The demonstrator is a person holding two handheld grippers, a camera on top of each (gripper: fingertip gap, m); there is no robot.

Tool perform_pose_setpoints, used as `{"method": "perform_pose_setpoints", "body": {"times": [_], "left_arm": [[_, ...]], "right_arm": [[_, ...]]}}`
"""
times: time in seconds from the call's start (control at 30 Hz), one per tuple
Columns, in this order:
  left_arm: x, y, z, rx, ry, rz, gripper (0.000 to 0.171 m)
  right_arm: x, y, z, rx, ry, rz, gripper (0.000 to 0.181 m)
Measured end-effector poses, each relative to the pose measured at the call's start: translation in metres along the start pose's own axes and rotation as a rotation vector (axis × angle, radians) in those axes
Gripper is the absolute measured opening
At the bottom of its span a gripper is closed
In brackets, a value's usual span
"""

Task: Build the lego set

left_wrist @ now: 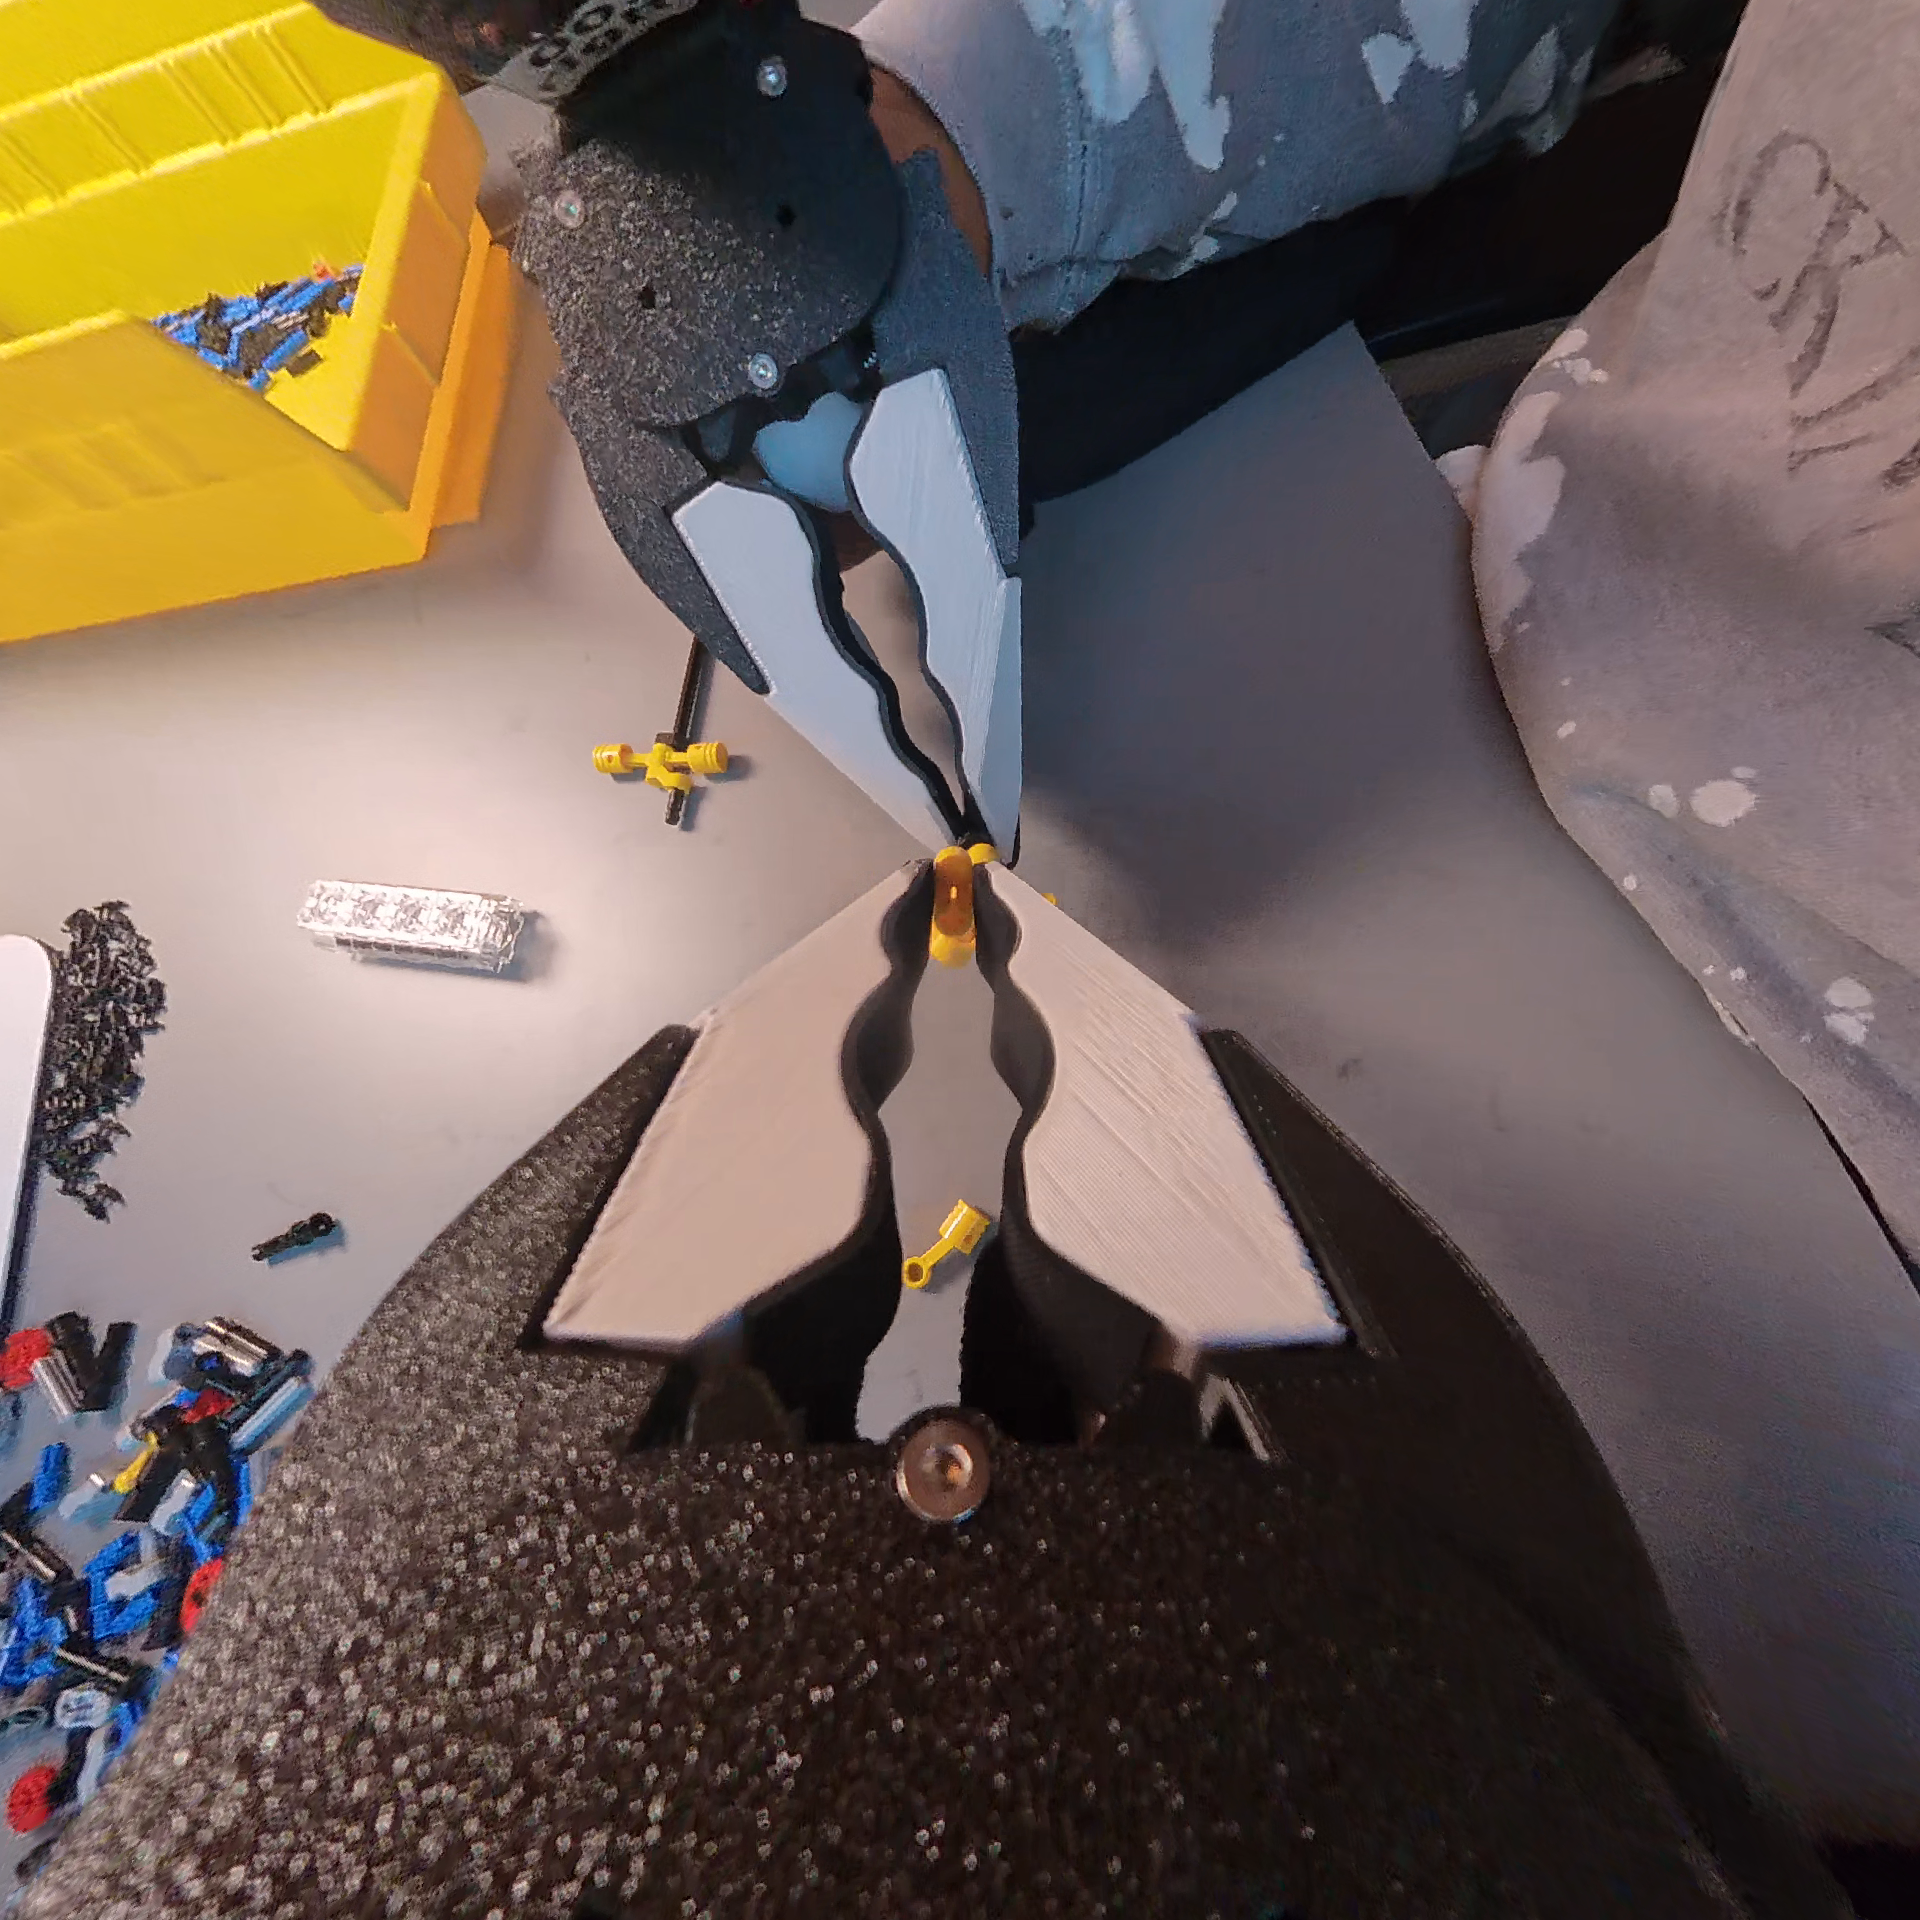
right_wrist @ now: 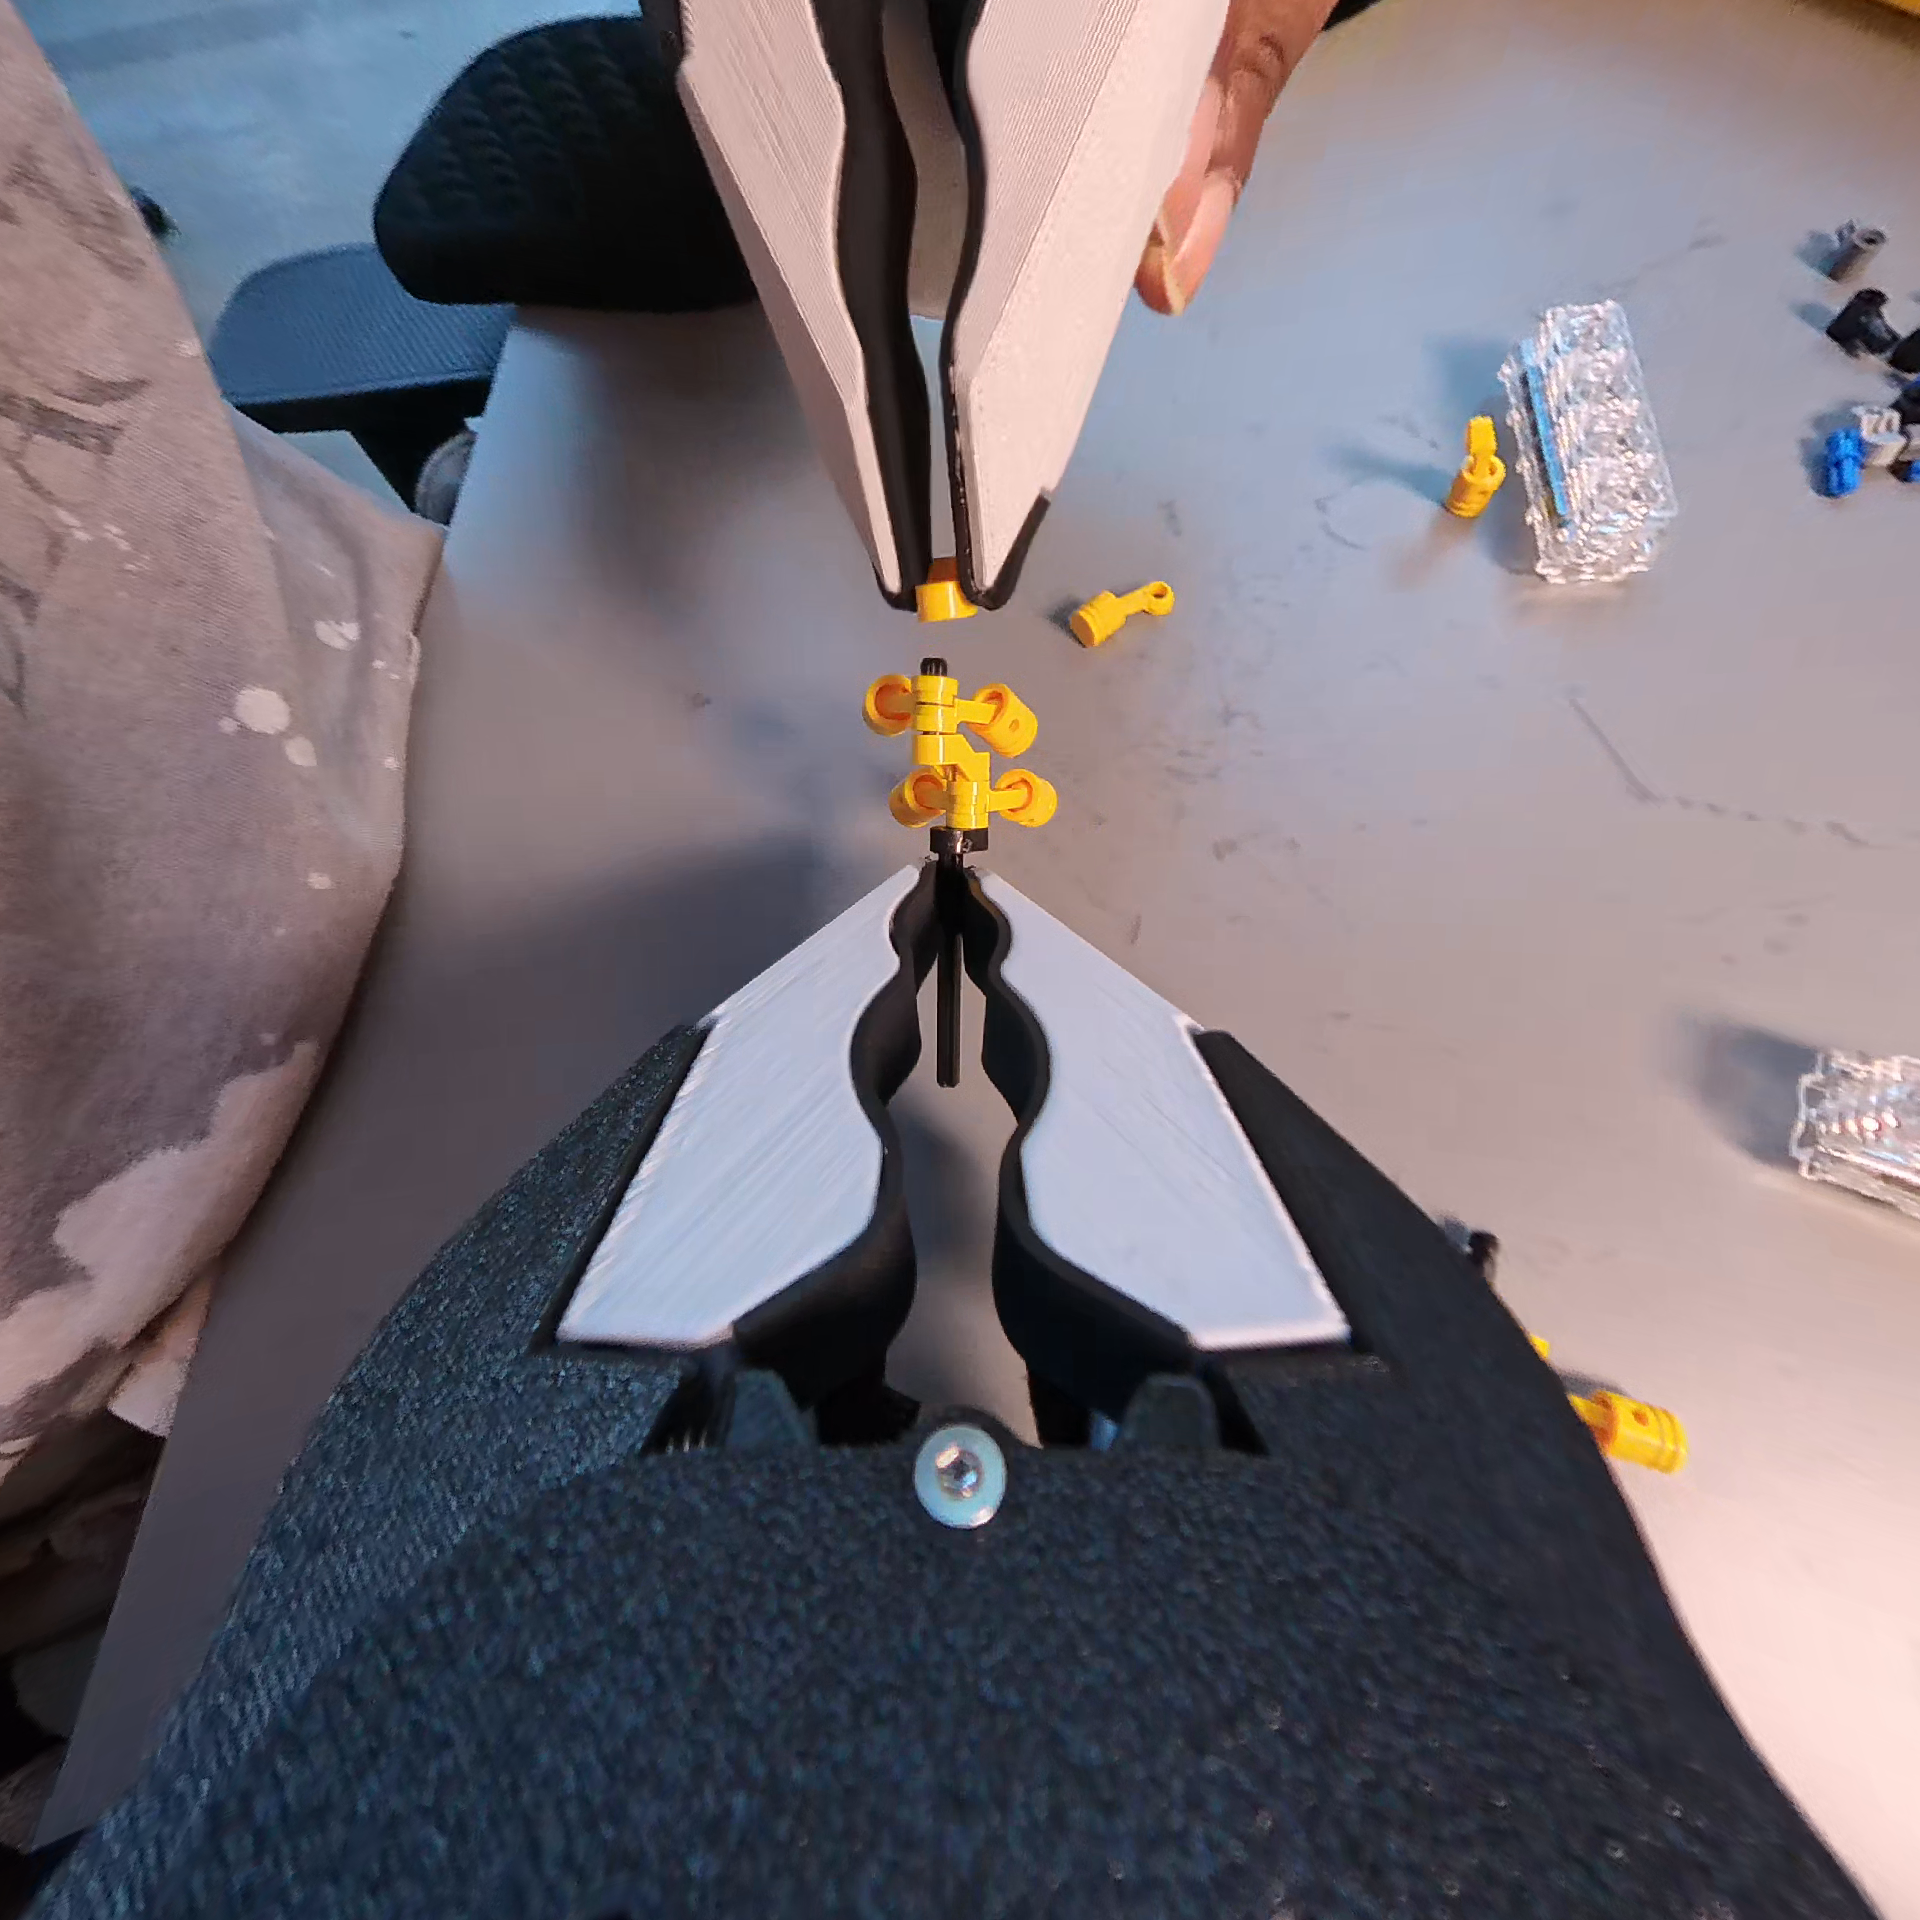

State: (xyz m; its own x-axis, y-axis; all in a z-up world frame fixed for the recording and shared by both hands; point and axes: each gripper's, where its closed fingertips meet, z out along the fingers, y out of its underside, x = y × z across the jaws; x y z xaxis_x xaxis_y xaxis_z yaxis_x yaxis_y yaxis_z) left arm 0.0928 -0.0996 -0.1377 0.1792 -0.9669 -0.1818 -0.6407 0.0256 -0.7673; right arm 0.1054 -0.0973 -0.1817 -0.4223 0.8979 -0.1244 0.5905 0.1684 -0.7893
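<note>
Progress: early; the black plastic axle [right_wrist: 947,997] is carrying four small yellow plastic pistons [right_wrist: 954,753]; loose parts are lying toward the grey table's [right_wrist: 1351,831] far edge

Right gripper [right_wrist: 943,868]: jaws pinching the axle, above the table's near edge

Left gripper [left_wrist: 951,883]: jaws clamping a small yellow plastic connector piece [left_wrist: 951,914], nearing the axle tip

Container: the yellow plastic bin [left_wrist: 208,312] at the table's far corner is holding blue and black pieces

Remaining: most of the build, seemingly

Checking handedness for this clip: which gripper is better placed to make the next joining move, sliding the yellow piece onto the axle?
Left, probably. The left gripper is shut on the loose yellow piece, just off the axle tip. The right gripper is shut on the axle, steadying it.
</note>
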Motion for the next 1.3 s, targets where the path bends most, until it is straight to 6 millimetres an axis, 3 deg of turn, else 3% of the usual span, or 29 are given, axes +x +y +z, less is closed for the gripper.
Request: {"method": "perform_pose_setpoints", "body": {"times": [0.37, 1.13, 1.3], "left_arm": [[0.015, -0.013, -0.007, 0.023, 0.055, 0.104, 0.006], [0.028, -0.021, -0.006, 0.021, 0.071, 0.191, 0.006], [0.029, -0.014, -0.001, -0.064, 0.038, 0.289, 0.006]], "right_arm": [[-0.020, -0.017, -0.008, 0.135, -0.149, -0.010, 0.003], [-0.034, -0.016, -0.006, 0.118, -0.231, 0.003, 0.003], [-0.034, -0.008, -0.002, 0.063, -0.232, 0.028, 0.003]]}}
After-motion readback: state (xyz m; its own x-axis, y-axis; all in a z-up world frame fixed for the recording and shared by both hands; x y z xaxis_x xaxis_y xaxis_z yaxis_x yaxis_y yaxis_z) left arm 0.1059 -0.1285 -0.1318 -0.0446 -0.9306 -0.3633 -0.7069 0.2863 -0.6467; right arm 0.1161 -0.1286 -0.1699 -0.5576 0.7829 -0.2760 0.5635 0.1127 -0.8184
